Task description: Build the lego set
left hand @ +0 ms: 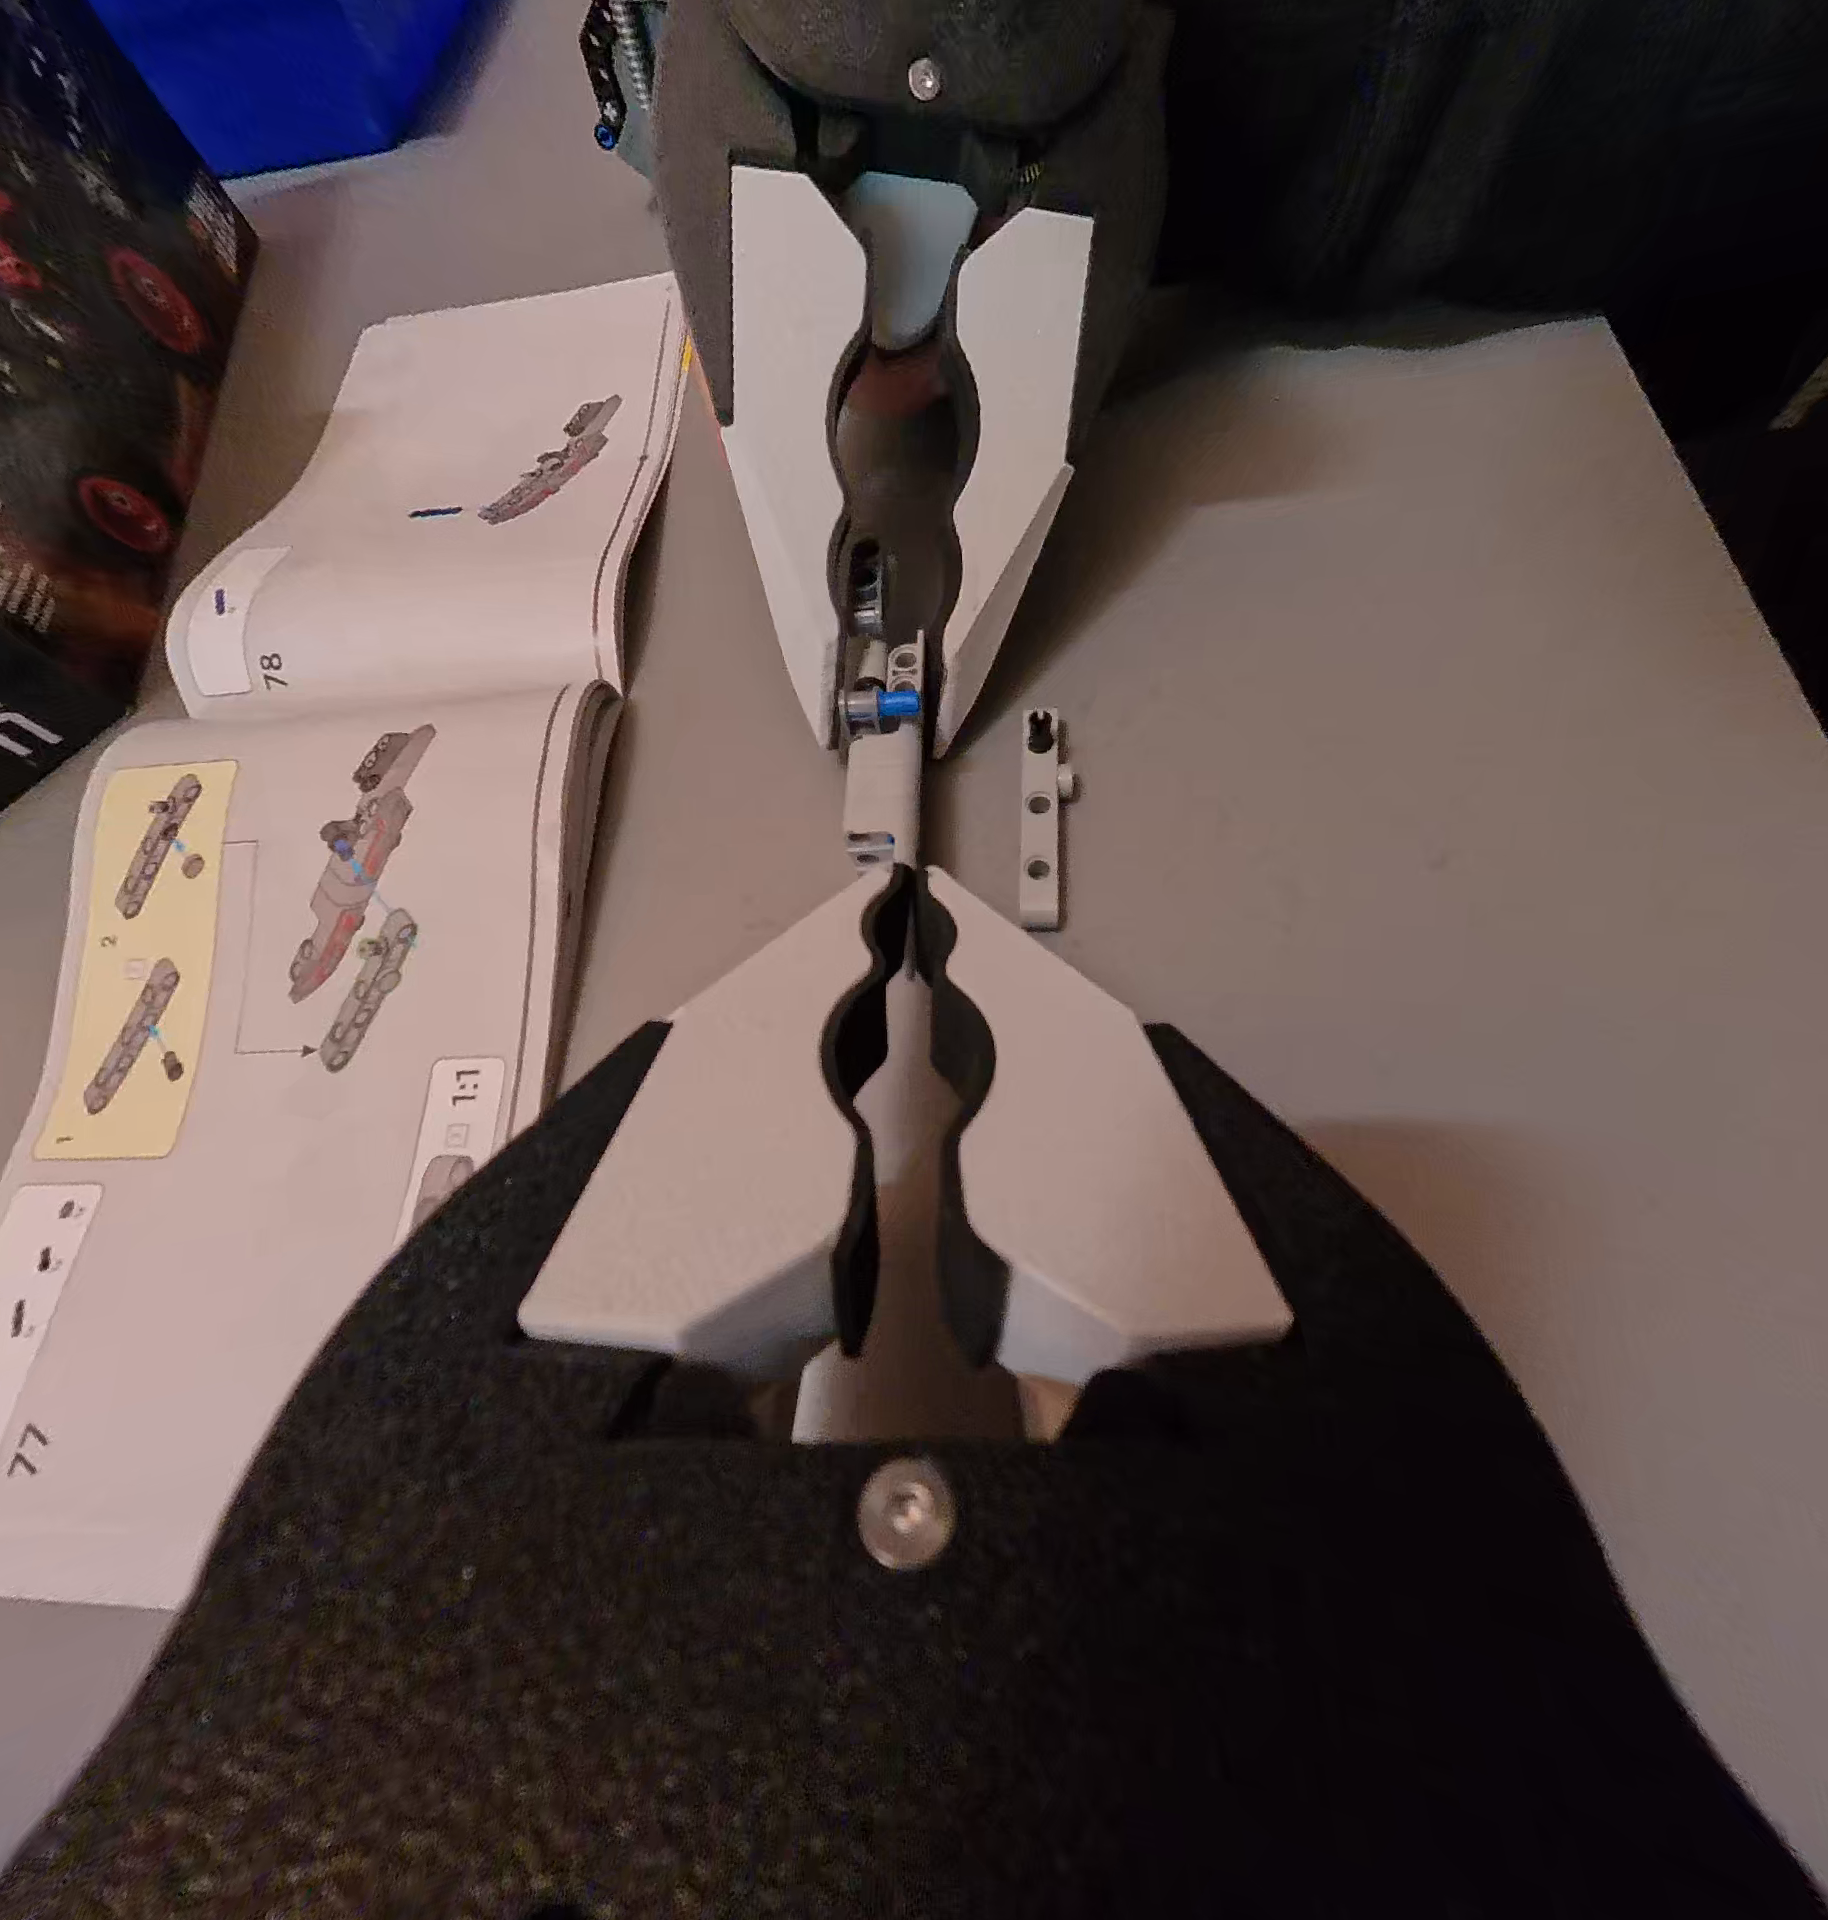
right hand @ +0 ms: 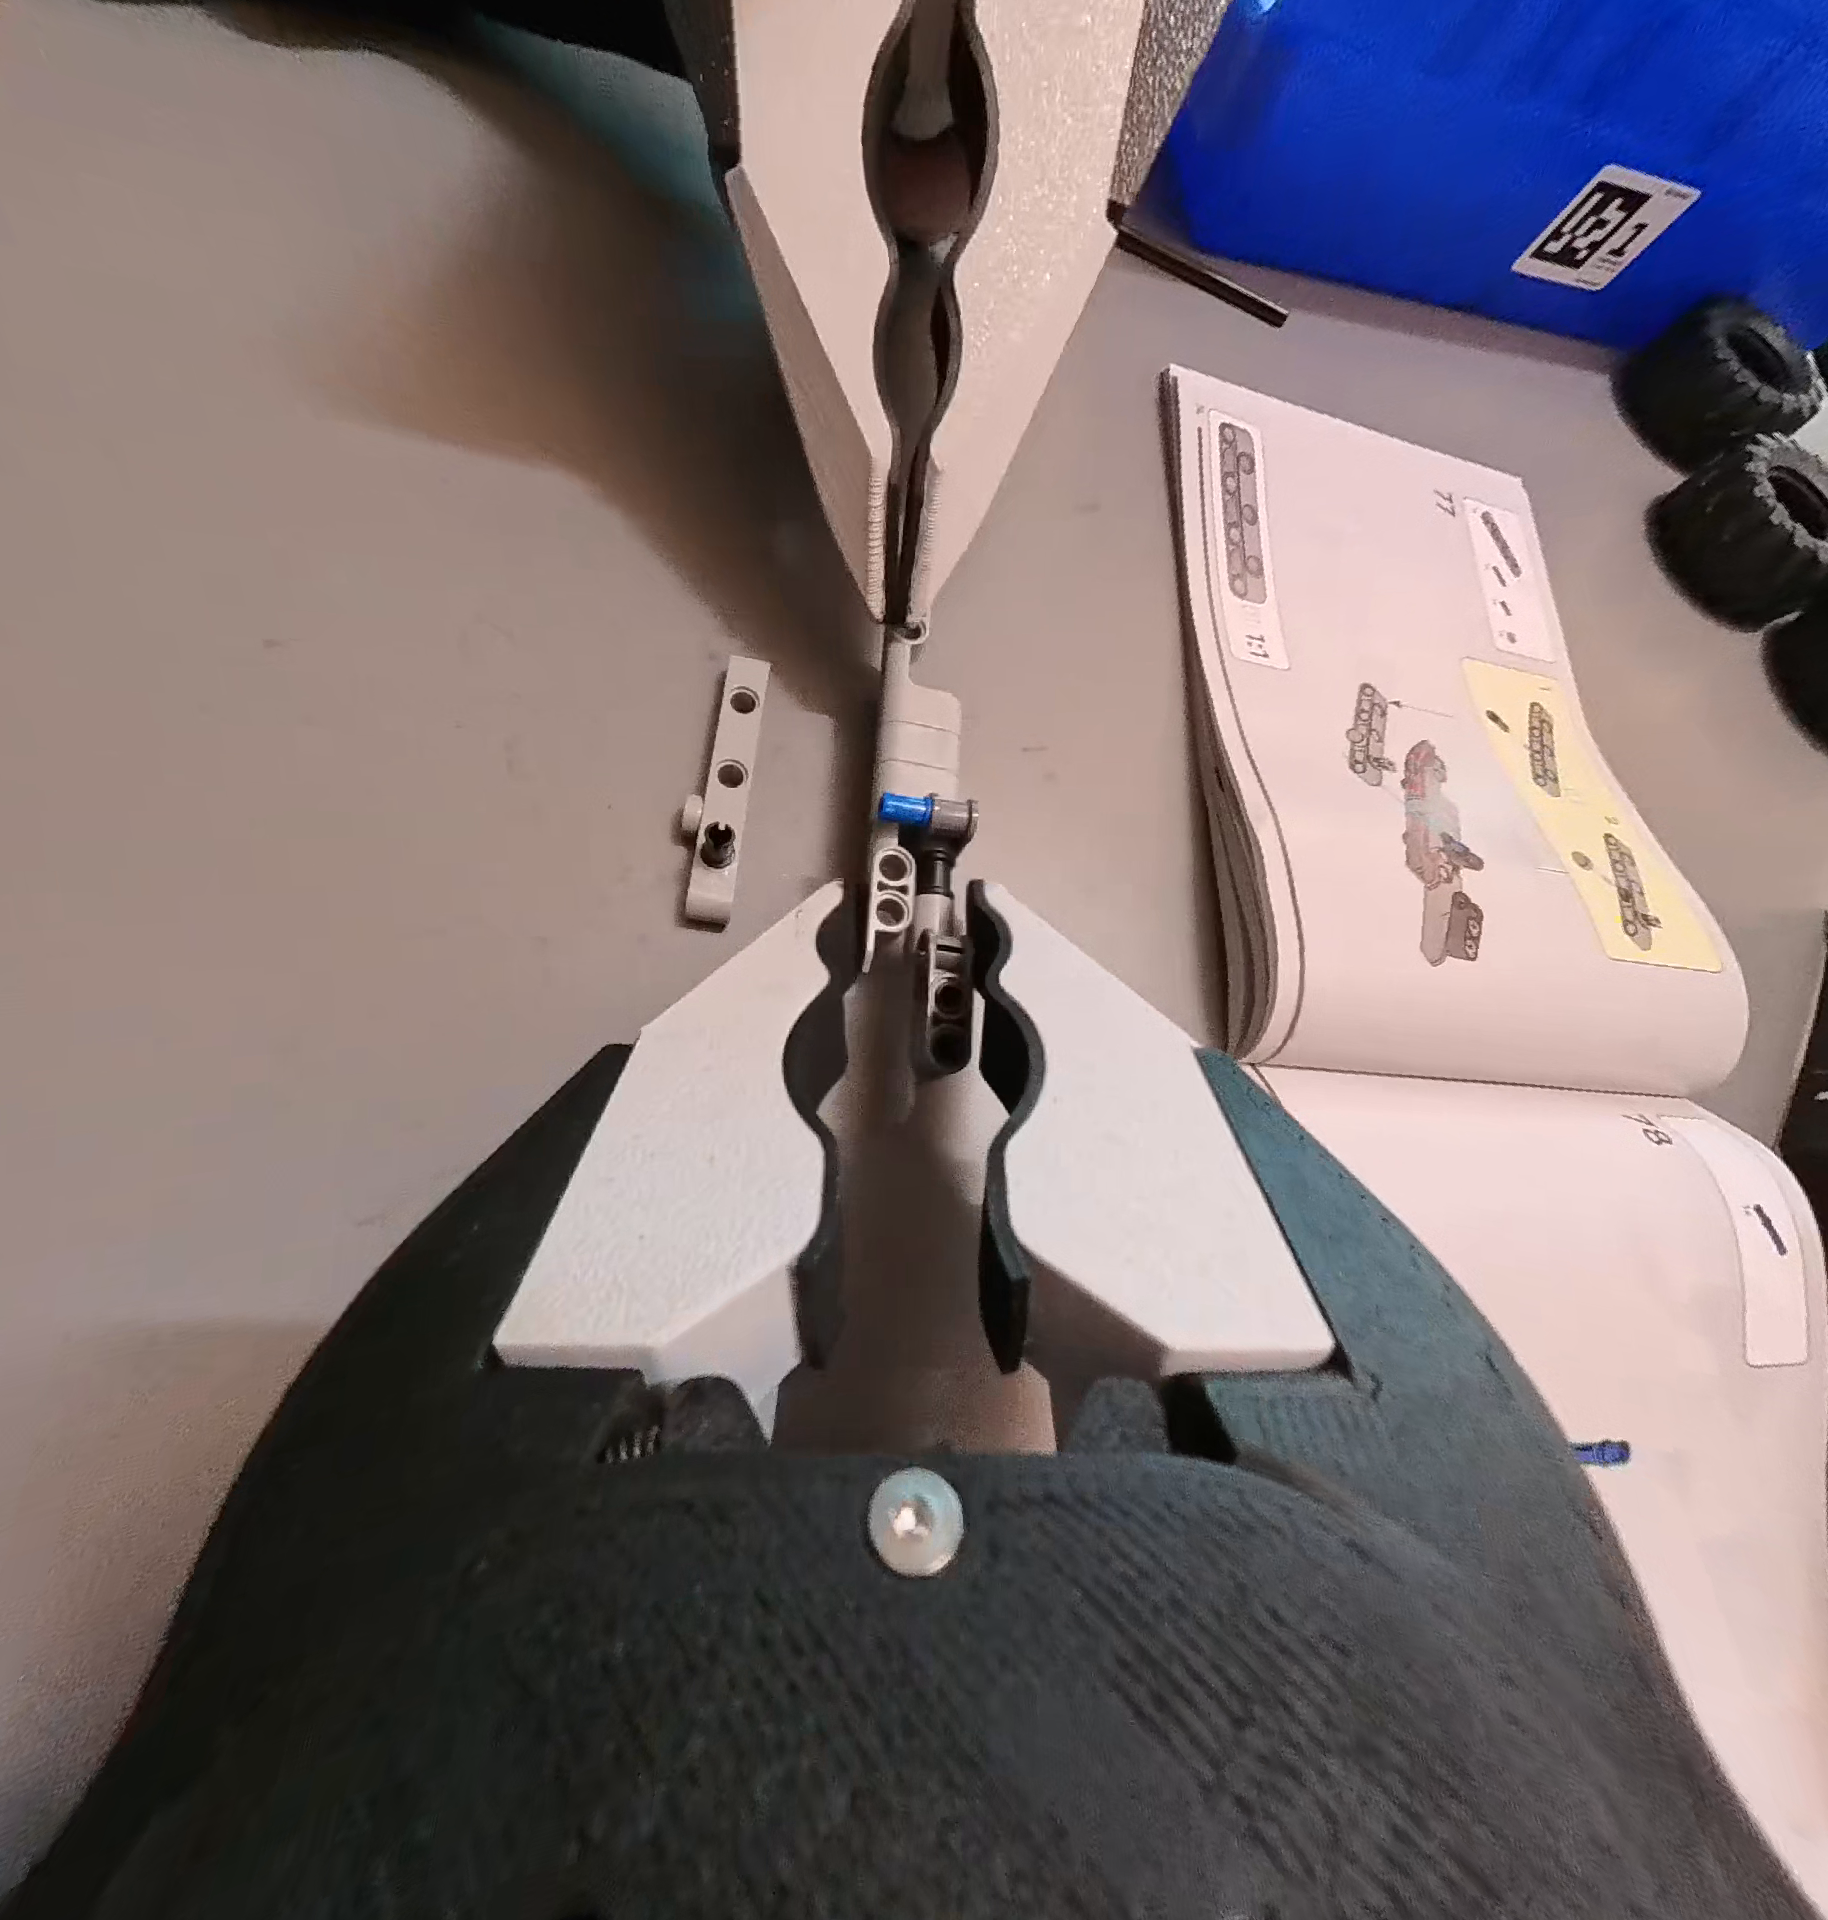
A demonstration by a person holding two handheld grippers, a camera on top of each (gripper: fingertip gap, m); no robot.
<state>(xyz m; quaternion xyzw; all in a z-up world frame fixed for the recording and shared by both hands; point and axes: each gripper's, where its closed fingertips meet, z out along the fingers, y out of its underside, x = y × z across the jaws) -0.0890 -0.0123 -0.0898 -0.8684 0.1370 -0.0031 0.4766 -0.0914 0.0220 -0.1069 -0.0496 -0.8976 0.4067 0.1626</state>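
A small grey lego assembly with a blue pin is held above the grey table between my two grippers, which face each other tip to tip. My left gripper is shut on its thin light-grey end. My right gripper is shut on its other end, with the jaws a little apart around the light and dark grey connectors. The assembly also shows in the right wrist view, as does the left gripper. The right gripper shows in the left wrist view. A loose light-grey beam with a pin lies on the table beside the assembly.
An open instruction booklet lies on the table to one side. A dark set box stands beyond it. A blue bin and several black tyres sit at the table's far corner. Left tips to right tips: about 5 centimetres.
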